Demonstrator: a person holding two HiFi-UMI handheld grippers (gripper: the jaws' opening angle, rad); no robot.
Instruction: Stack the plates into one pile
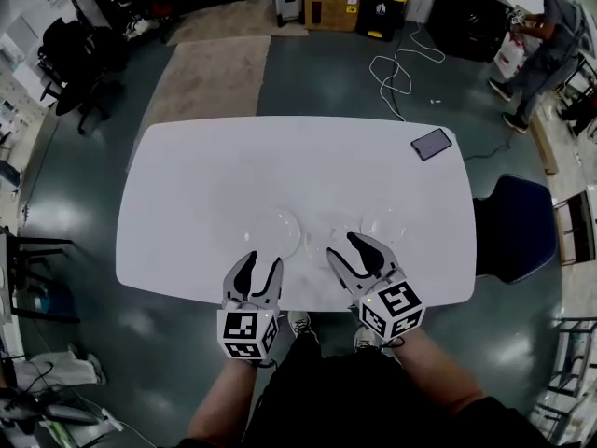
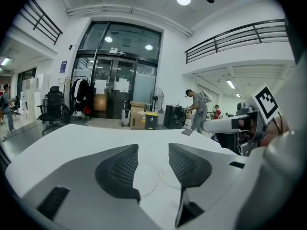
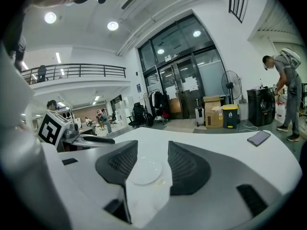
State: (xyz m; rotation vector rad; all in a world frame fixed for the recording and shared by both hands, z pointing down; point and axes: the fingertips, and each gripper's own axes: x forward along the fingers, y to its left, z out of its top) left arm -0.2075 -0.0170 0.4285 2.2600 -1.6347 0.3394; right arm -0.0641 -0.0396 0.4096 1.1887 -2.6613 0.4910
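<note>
The left tongs (image 1: 261,265) and right tongs (image 1: 343,247) are held apart, empty, over the surface (image 1: 233,175). One clear plate (image 1: 271,231) lies just ahead of the left tongs. A second plate (image 3: 144,170) is seen through the right tongs' gap.

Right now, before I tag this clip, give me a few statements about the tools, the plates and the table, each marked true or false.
1. The left tool and the right tool are both open and hold nothing. True.
2. The plates are already in one pile. False: the left plate and the right plate lie apart on the table.
3. A phone lies near the table's far right corner. True.
4. A cardboard box stands on the table. False: the cardboard box stands on the floor beyond it.
</note>
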